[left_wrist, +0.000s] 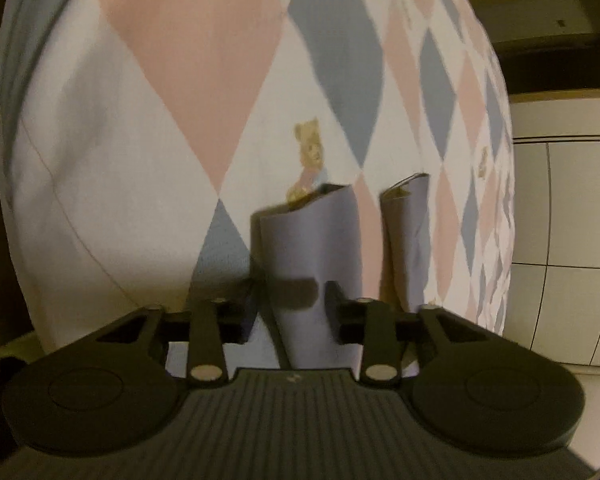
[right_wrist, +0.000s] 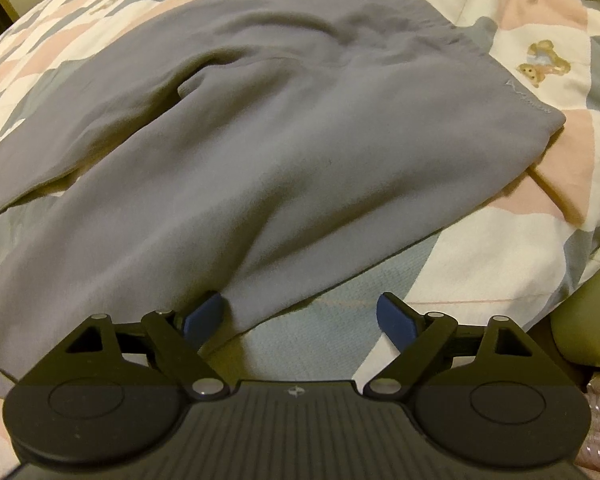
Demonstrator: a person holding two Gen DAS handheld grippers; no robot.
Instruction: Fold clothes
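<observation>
Left tool [left_wrist: 296, 292] looks clamped shut, tips hidden by cloth; right tool [right_wrist: 300, 316] spread wide, held low.

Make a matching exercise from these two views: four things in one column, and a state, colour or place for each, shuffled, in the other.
Things
1. left gripper
2. right gripper
3. trousers
4. bear

States, colours, places
A. printed on the quilt
B. open, pads apart
C. grey
D. shut on the trousers

Pairs: 1-D, 2-B, 3-C, 4-A
</observation>
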